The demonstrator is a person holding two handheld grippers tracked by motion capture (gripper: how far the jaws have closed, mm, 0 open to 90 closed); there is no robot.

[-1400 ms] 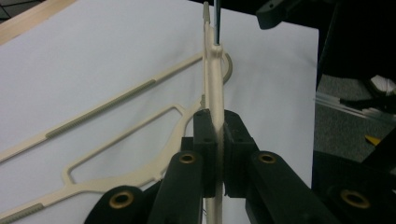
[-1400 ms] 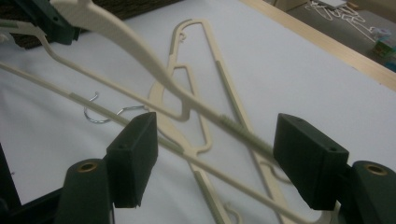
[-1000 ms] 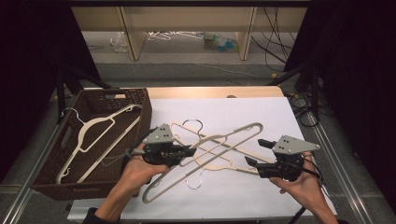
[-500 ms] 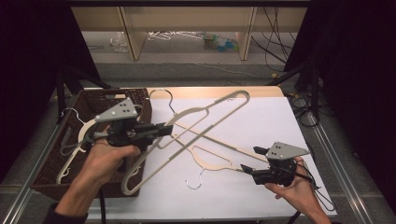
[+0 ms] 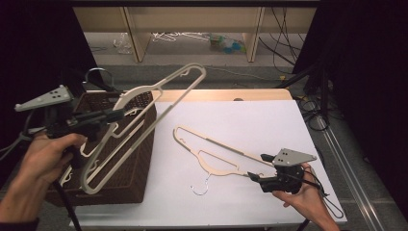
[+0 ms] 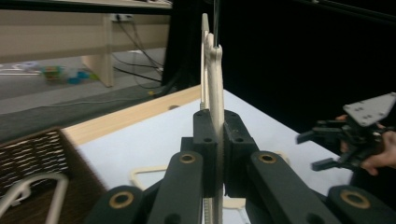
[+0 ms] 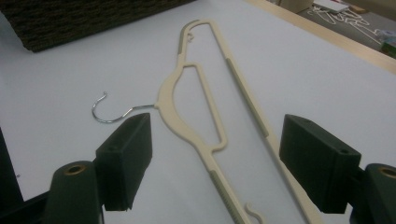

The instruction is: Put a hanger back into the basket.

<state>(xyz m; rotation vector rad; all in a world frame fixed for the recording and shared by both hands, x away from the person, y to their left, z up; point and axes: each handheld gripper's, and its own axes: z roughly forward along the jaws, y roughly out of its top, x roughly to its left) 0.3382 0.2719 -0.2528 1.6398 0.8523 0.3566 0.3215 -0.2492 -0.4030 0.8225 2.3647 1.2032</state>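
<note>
My left gripper is shut on a cream plastic hanger and holds it tilted in the air above the brown wicker basket at the table's left. In the left gripper view the jaws pinch the hanger's thin edge. A second cream hanger with a metal hook lies flat on the white table. My right gripper is open at that hanger's near right end. In the right gripper view the hanger lies between and beyond the spread jaws of the right gripper, untouched.
White hangers lie inside the basket. The table's wooden far edge runs behind the white top. Shelving with clutter on the floor stands beyond, and cables hang off the right side.
My left gripper has carried its hanger up and left, from the table's middle to above the basket. The right gripper stayed nearly in place by the other hanger, which has not moved.
</note>
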